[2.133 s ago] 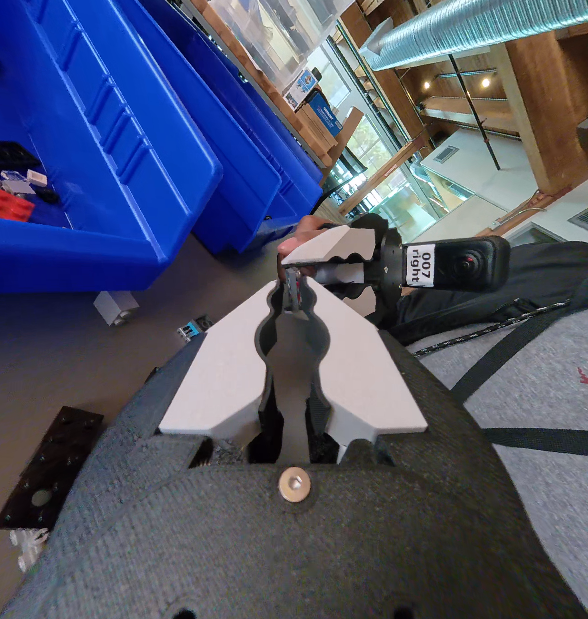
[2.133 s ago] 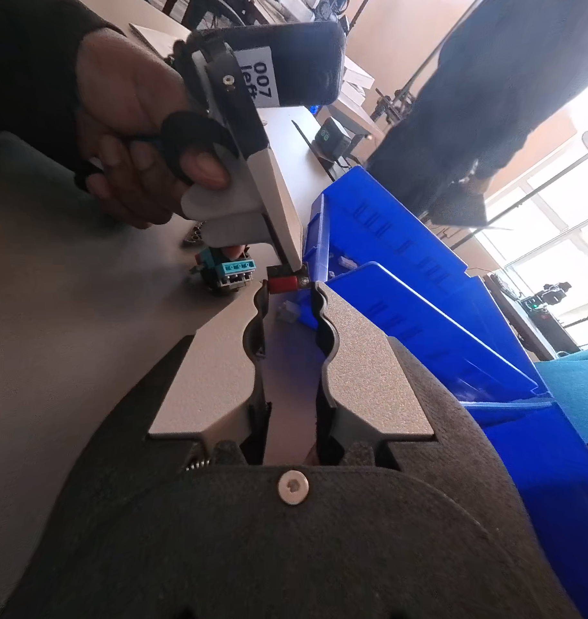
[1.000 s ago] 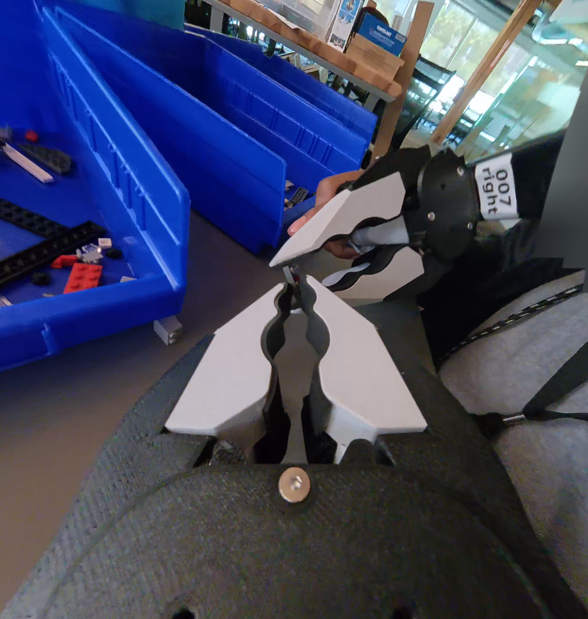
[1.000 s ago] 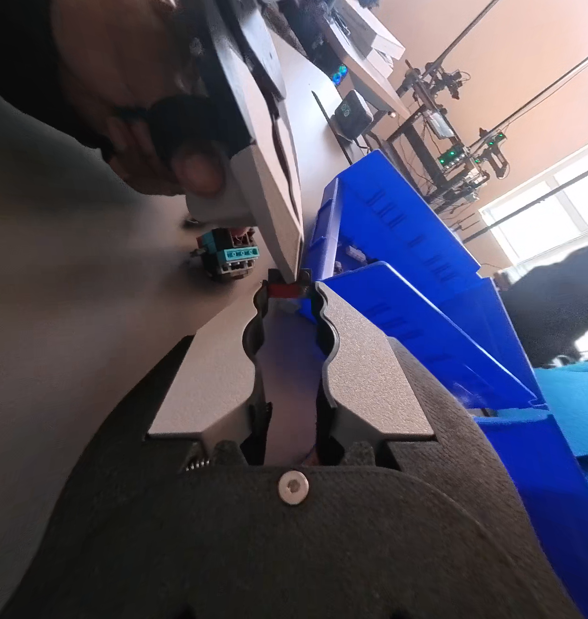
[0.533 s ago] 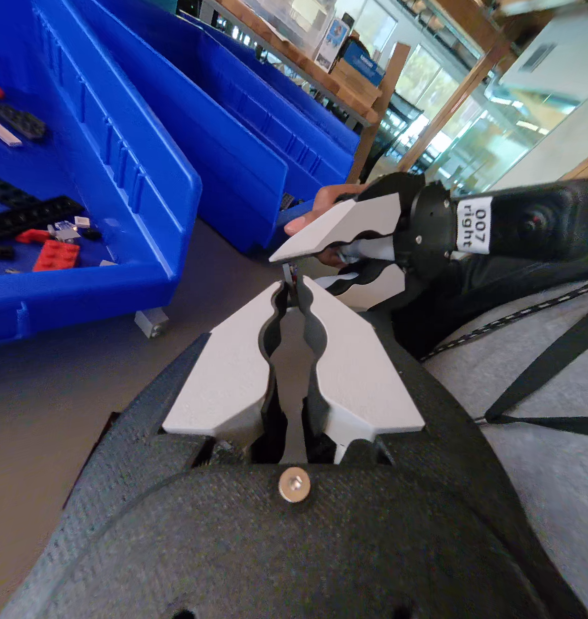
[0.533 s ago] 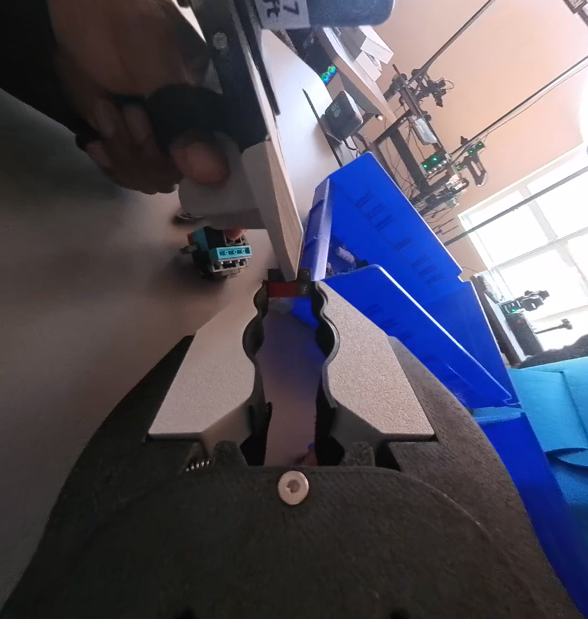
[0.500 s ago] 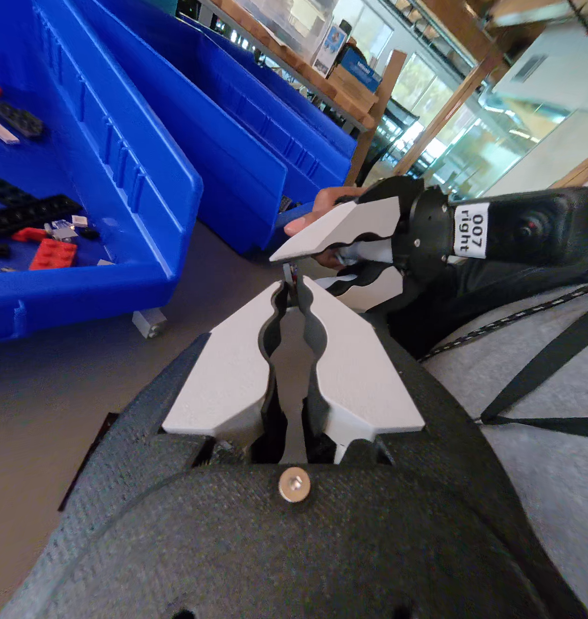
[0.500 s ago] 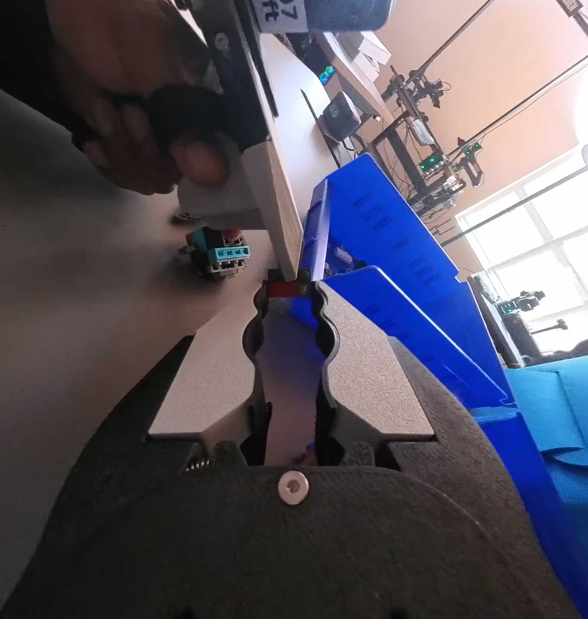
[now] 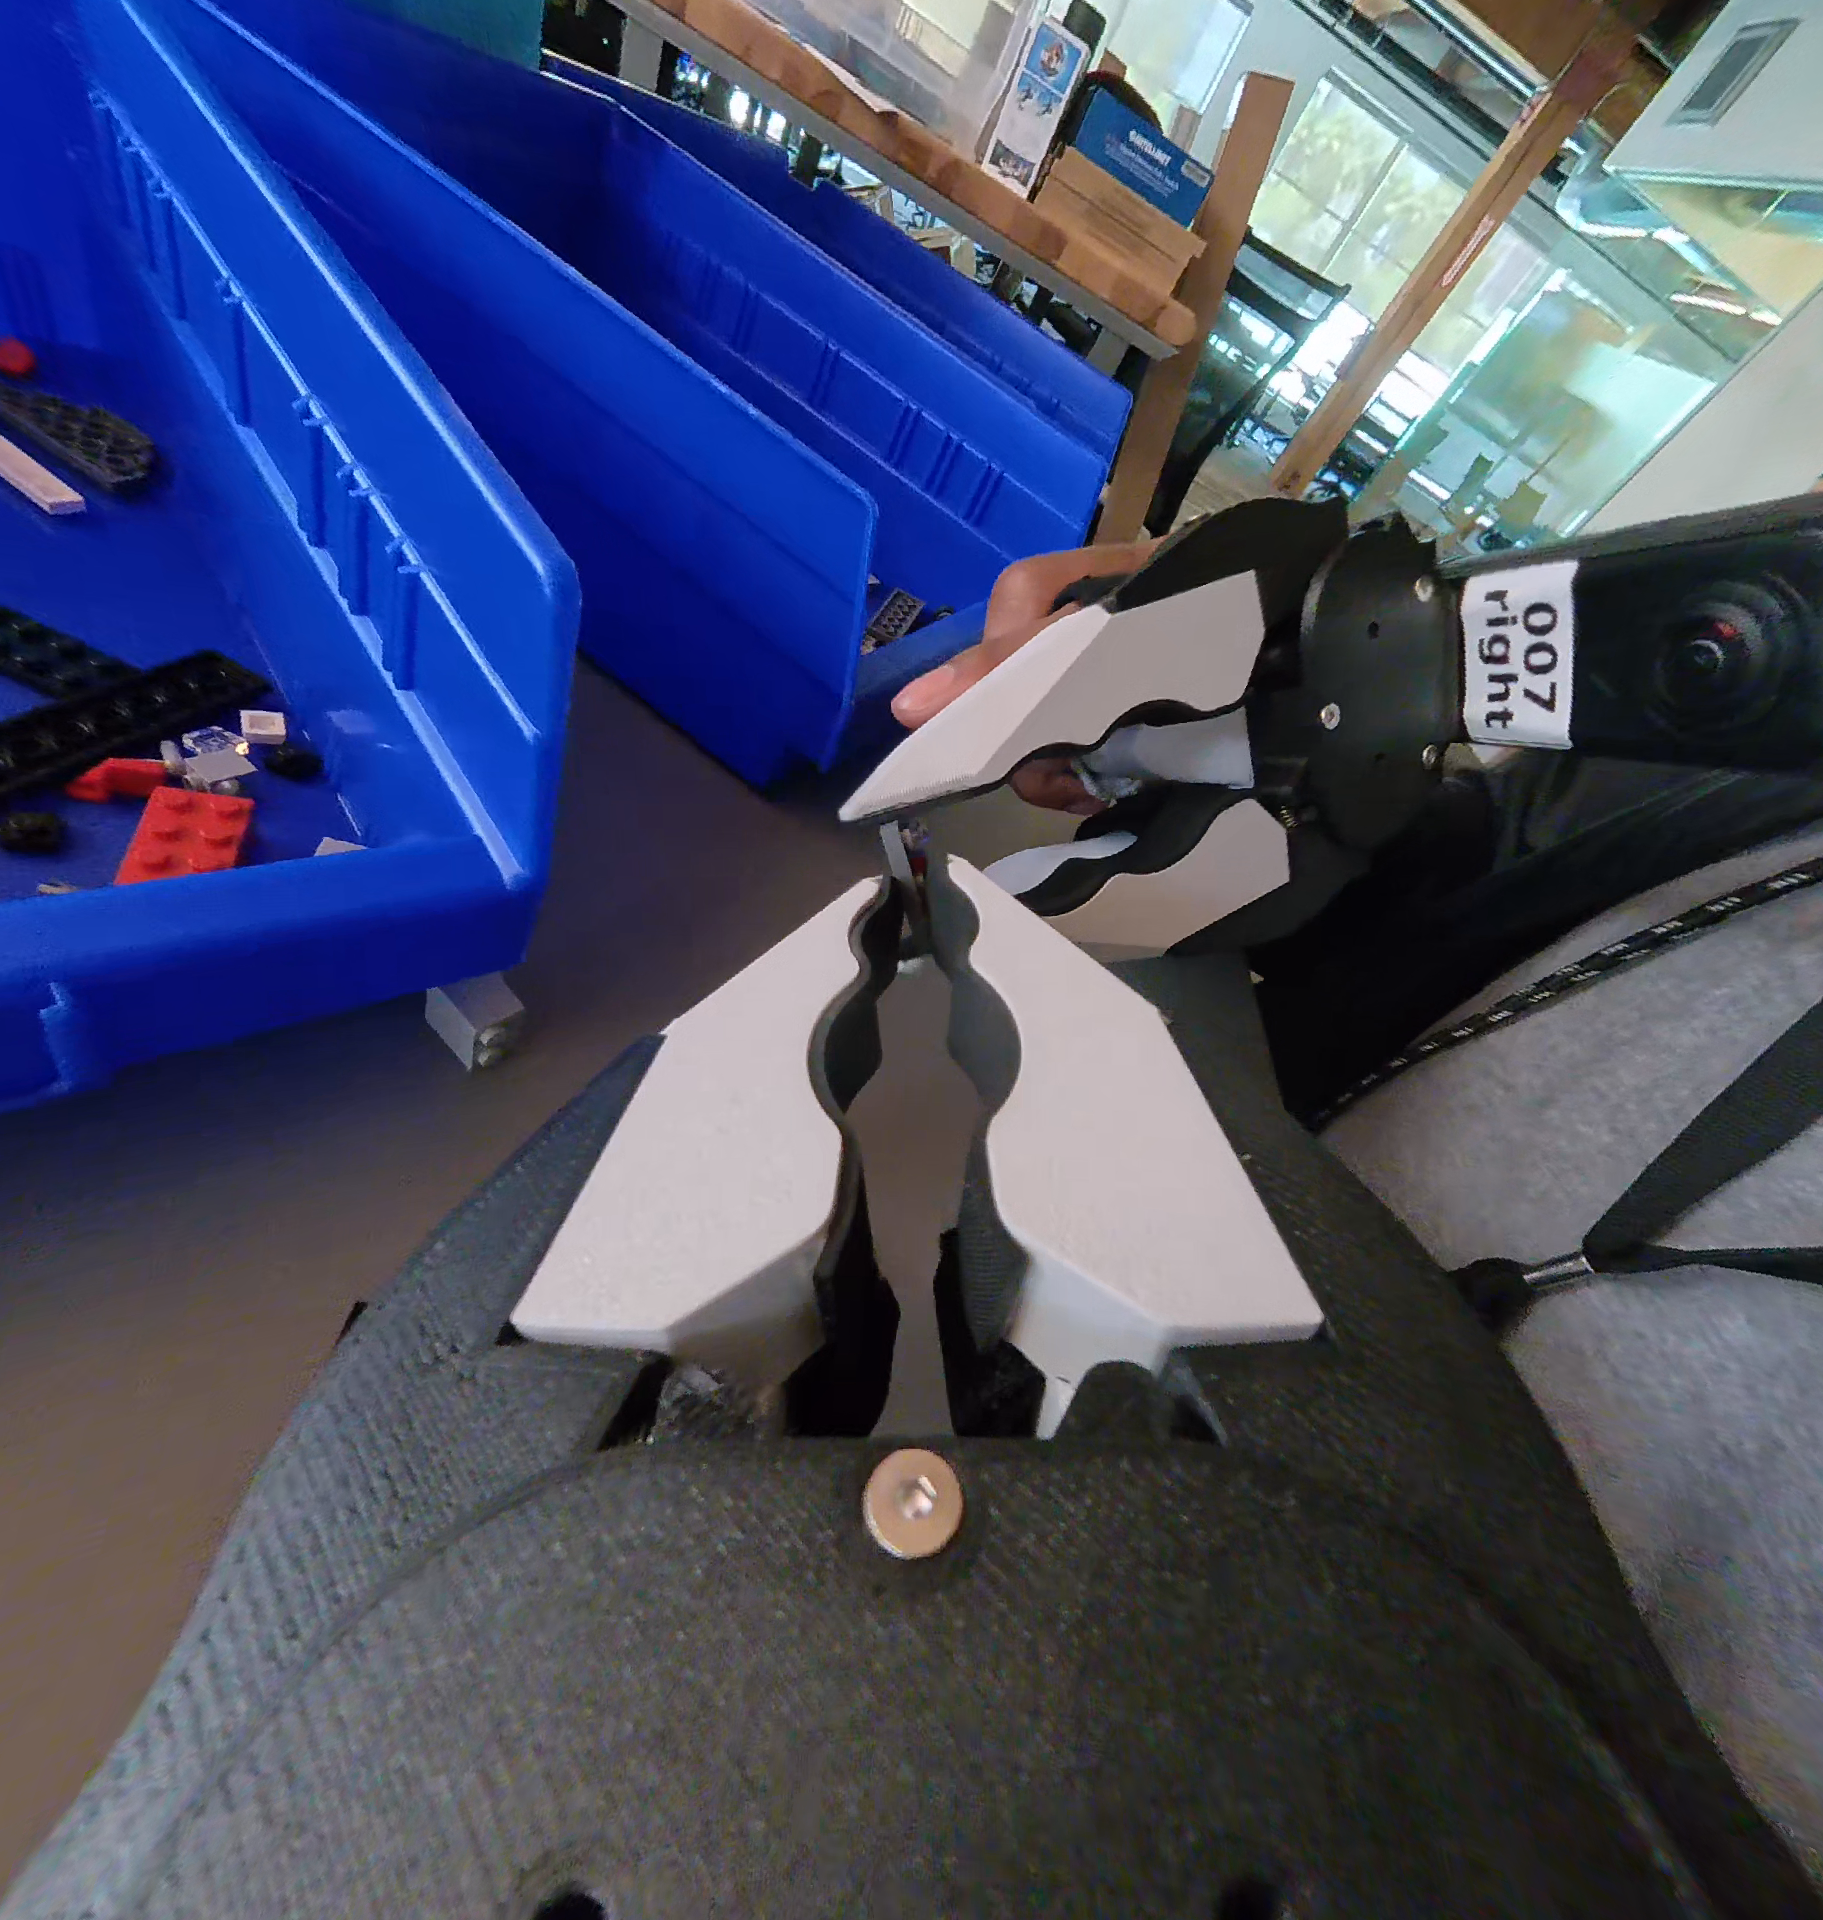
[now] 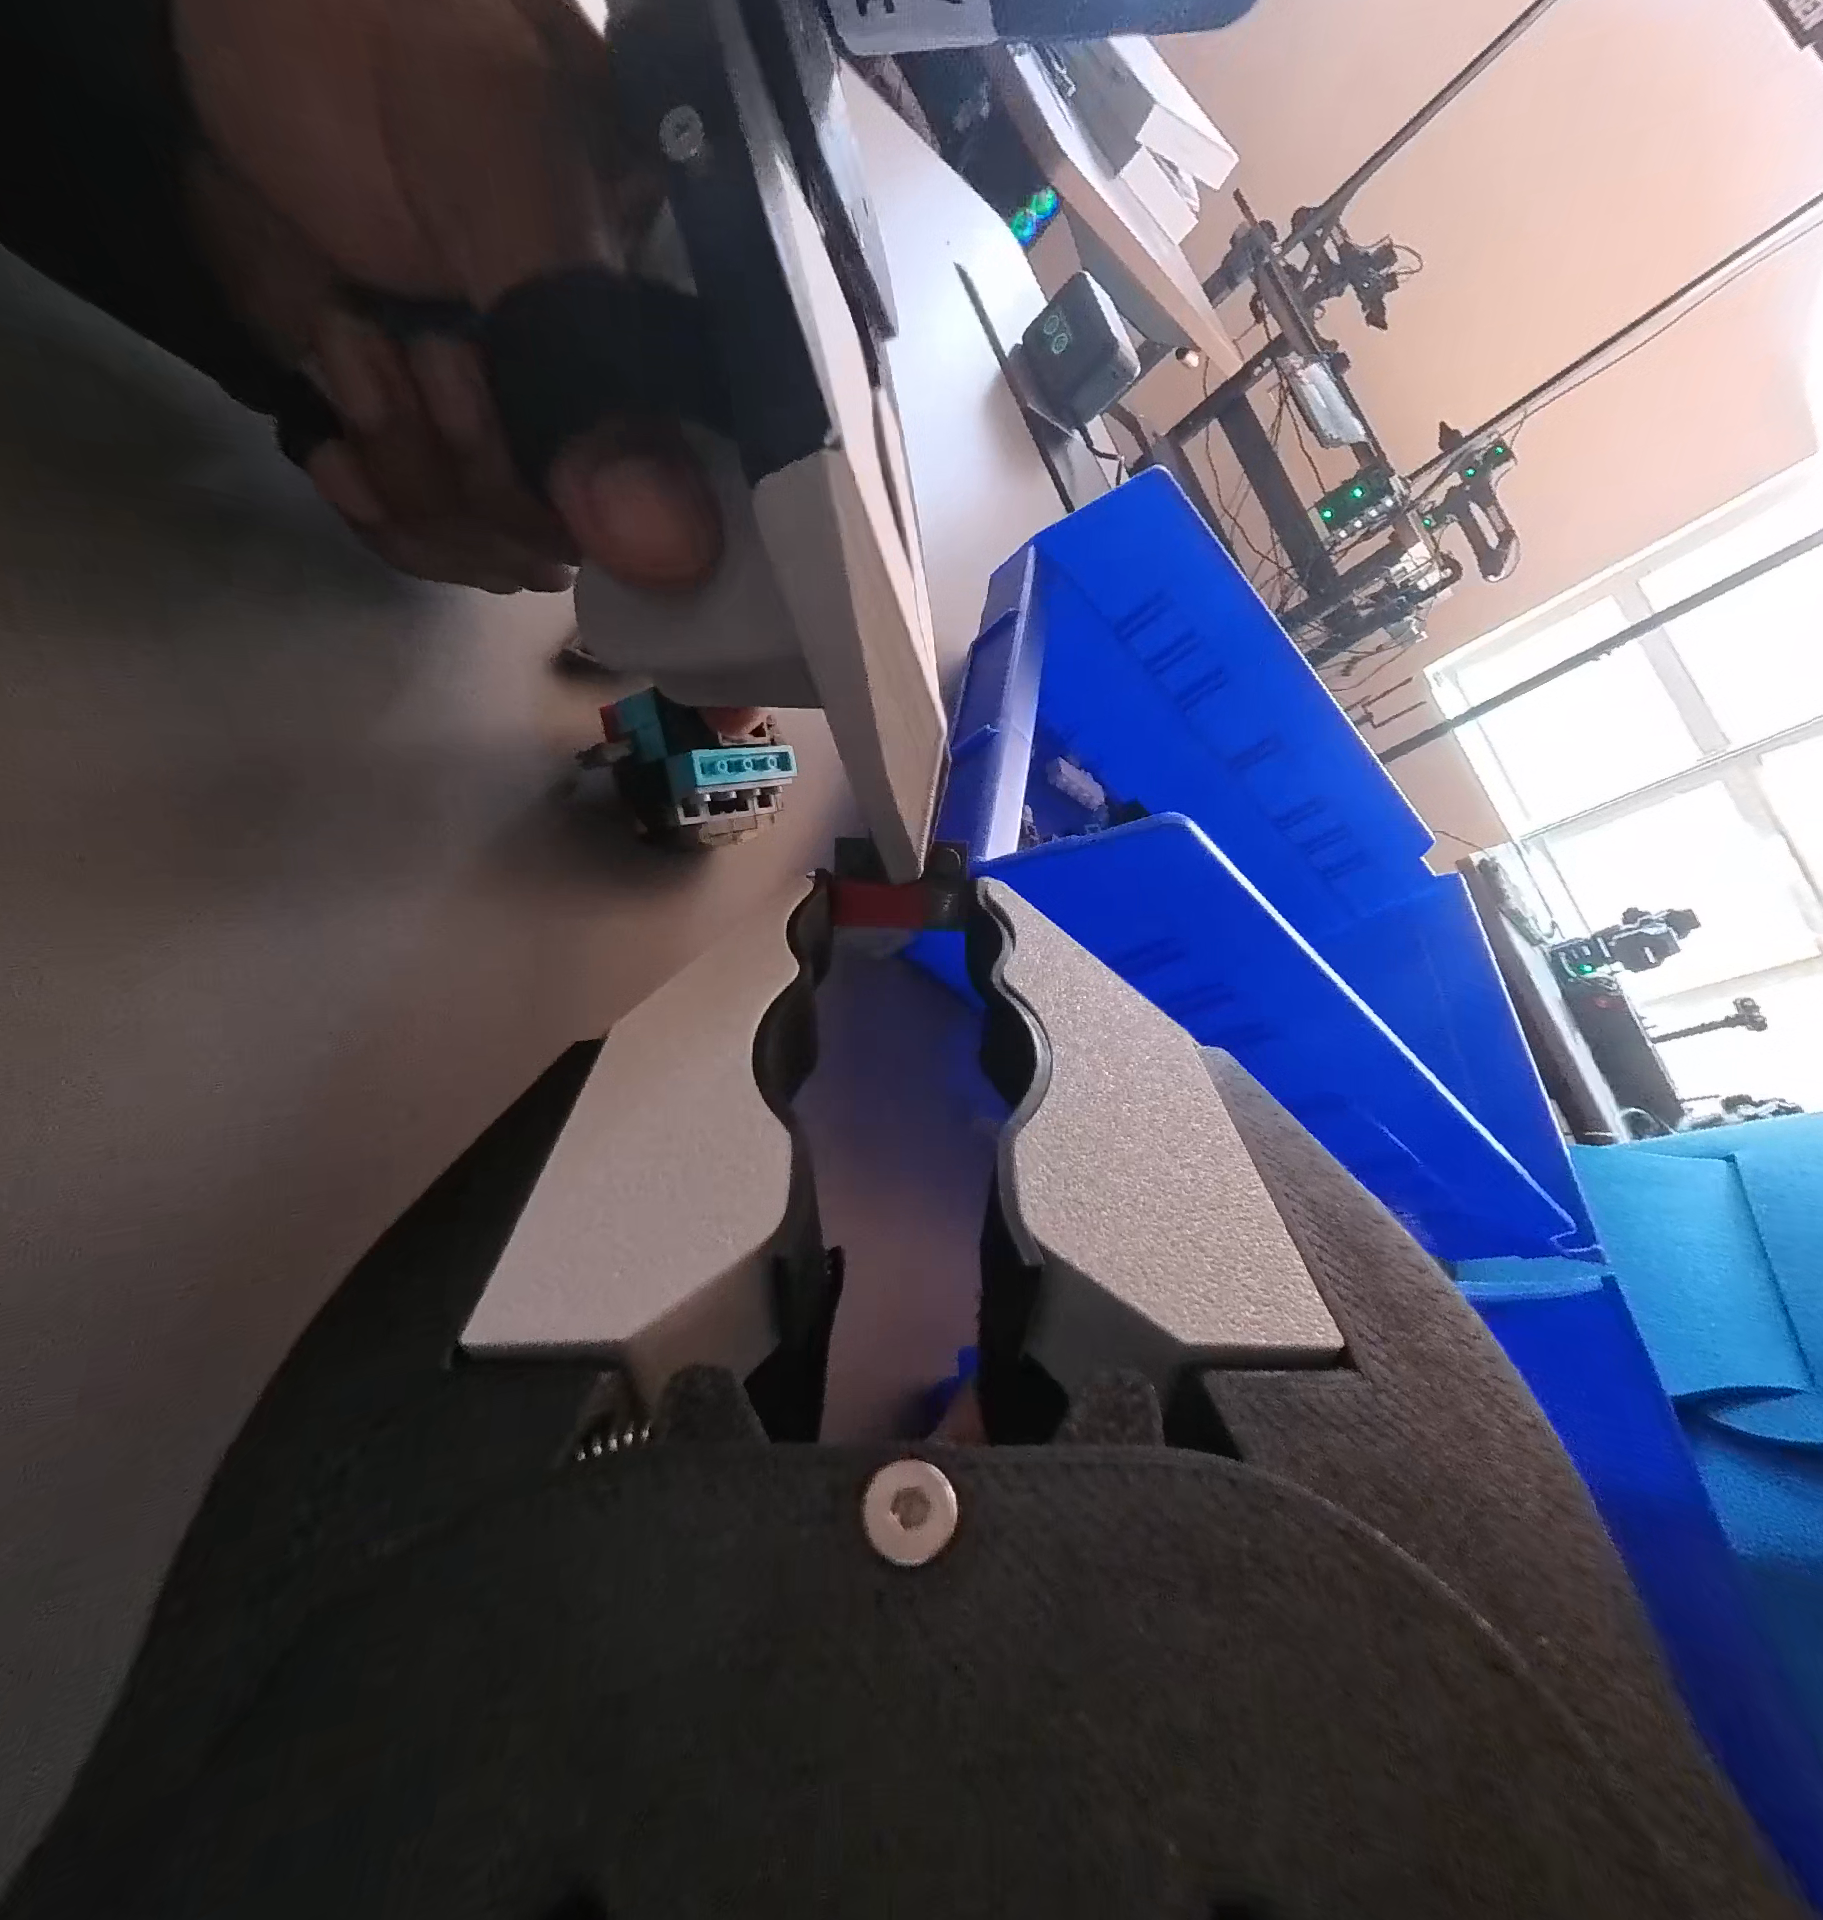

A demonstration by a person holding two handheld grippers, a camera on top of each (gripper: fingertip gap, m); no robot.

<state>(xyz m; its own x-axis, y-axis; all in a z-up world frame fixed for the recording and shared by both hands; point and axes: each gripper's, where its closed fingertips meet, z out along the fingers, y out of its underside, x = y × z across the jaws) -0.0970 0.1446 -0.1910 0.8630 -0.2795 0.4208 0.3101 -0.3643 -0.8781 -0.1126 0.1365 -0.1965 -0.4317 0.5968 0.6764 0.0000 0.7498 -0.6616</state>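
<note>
While both grippers meet tip to tip above the grey table, they share one small part.
Left gripper (image 9: 912, 883): its jaws are nearly closed at the tips, pinching a thin grey and red piece (image 9: 905, 854) that stands up between them; wider hollows show farther back between the fingers.
Right gripper (image 10: 894, 902): its jaws stand a narrow way apart and clamp the ends of the same small piece (image 10: 886, 900), which spans the gap crosswise, red in the middle with dark ends.
Meeting point: in the left wrist view the right gripper (image 9: 886, 821) comes in from the right, its upper finger tip resting just above the left jaws; in the right wrist view the left gripper (image 10: 912, 862) comes down from above onto the piece.
Hands: a hand (image 10: 398, 312) grips the left tool; fingers (image 9: 1032, 613) show behind the right tool.
Beyond the left jaws, to the left: a blue bin (image 9: 450, 582) holding a red brick (image 9: 188, 833) and black plates (image 9: 86, 717); a small grey block (image 9: 474, 1016) lies on the table just beside it.
Beyond the right jaws, to the left: a teal and grey brick assembly (image 10: 707, 777) sits on the table (image 10: 211, 935).
Beyond the right jaws, to the right: blue bins (image 10: 1250, 883) side by side.
</note>
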